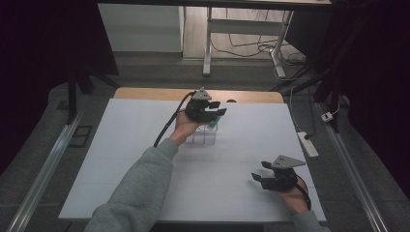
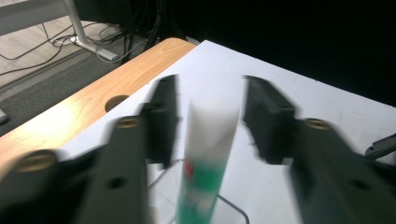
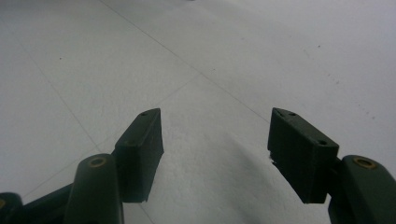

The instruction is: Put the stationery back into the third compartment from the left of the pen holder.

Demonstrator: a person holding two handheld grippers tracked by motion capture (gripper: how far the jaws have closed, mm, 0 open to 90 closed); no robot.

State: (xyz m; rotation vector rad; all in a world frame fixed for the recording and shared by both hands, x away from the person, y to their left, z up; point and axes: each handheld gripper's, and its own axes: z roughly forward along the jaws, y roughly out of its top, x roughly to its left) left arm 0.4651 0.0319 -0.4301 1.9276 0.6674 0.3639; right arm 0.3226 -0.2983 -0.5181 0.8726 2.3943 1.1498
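White-and-green tube (image 2: 205,163) stands upright in a clear wire-edged holder (image 1: 205,135) on the white counter (image 1: 145,159), between the parted jaws of the left gripper (image 2: 208,116), whose pads are clear of it. Right gripper (image 3: 215,154) rests near the counter's front edge, well apart, jaws wide and empty. Wooden tabletop (image 2: 70,116) borders the far side.

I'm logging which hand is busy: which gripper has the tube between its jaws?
The left gripper: the green-and-white tube stands between its open jaws. The right gripper has only bare table between its jaws.
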